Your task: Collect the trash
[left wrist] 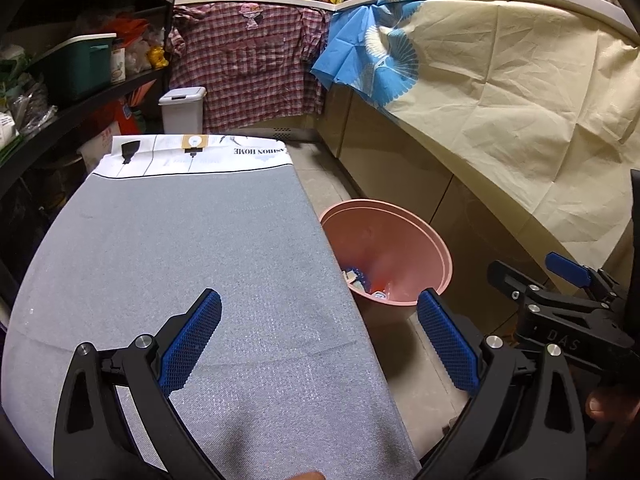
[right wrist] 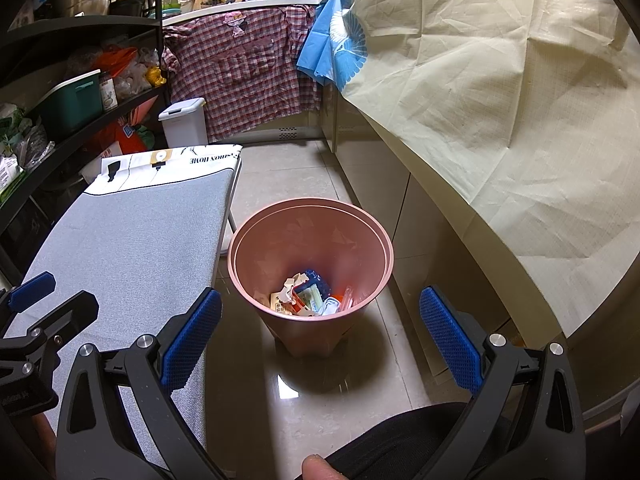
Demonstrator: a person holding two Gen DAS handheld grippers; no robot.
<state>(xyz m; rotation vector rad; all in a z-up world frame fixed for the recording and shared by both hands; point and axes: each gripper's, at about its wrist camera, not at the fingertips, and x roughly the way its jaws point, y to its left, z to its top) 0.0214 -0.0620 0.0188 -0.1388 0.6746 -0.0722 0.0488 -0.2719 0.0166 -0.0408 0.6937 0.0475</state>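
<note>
A pink bin stands on the tiled floor beside a grey-covered table. Crumpled paper and wrappers lie at its bottom. My right gripper hangs open above the bin's near rim with nothing between its blue pads. In the left wrist view my left gripper is open over the table's right edge, empty, with the bin just beyond the edge. The right gripper shows at the far right of that view.
A cream cloth drapes the counter on the right. A checked shirt hangs at the back above a white lidded bin. Black shelves with boxes and bags line the left. A dark-clothed knee sits below the right gripper.
</note>
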